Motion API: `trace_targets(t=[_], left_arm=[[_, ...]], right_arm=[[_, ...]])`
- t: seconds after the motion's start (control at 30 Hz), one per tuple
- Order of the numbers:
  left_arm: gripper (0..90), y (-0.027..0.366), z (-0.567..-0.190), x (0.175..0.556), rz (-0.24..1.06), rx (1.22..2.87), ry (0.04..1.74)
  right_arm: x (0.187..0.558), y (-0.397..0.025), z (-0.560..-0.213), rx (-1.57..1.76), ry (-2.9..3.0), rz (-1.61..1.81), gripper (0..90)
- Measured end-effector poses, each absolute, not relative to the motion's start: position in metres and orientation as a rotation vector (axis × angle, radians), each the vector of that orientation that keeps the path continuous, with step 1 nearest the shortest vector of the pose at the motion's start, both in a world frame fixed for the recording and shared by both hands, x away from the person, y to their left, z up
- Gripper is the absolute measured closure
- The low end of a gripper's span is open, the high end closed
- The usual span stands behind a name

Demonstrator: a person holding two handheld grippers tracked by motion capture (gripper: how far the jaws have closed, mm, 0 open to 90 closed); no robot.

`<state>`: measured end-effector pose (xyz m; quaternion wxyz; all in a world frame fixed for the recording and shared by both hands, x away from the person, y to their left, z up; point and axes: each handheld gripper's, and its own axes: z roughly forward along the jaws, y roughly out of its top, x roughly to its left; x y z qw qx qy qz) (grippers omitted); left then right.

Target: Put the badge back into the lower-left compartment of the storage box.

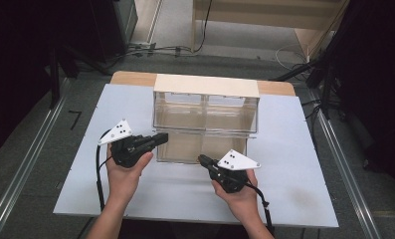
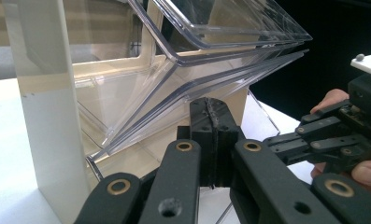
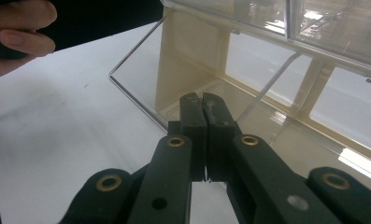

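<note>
Right now both of my grippers sit at the near face of a clear plastic bin cabinet (image 1: 206, 112) that stands in the middle of the white worktop (image 1: 294, 189), toward its far edge. The cabinet has a pale cream frame and top (image 1: 206, 84), with tilt-out clear drawers; the lower drawer (image 1: 201, 147) is tipped out toward me.

My left hand (image 1: 125, 172) comes up from the near edge, the forearm angled slightly right, palm wrapped around the left gripper (image 1: 161, 138) from below. That gripper points right and a little far, its tips at the near left corner of the tipped drawer. In the left gripper view its jaws are pressed flat together with nothing between them, just below the clear drawer's slanted edge (image 2: 211, 88); whether they touch it I cannot tell. The cream side wall (image 2: 47, 116) stands to the left.

My right hand (image 1: 240, 196) comes in from the near right, gripping the right gripper (image 1: 202, 159) from underneath. It points left and far, tips at the near front lip of the tipped drawer. In the right gripper view those jaws are likewise closed on each other, empty, aimed at the drawer's clear front panel (image 3: 141, 88), with fingers (image 3: 19, 28) of my left hand showing at the upper left.
</note>
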<state>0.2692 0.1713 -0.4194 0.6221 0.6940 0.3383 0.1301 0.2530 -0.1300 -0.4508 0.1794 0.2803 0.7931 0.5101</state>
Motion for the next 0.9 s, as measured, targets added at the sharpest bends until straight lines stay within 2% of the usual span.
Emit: trace_targets(t=[0.8,0.9], left_arm=[[90.0,0.168,-0.421,0.270,0.292,1.598,0.776],[90.0,0.168,-0.421,0.270,0.292,1.596,0.776]], right_arm=[[0.267,-0.113,-0.468,0.777,2.234,1.407,86.1],[0.267,-0.112,-0.468,0.779,2.242,1.404,82.2]])
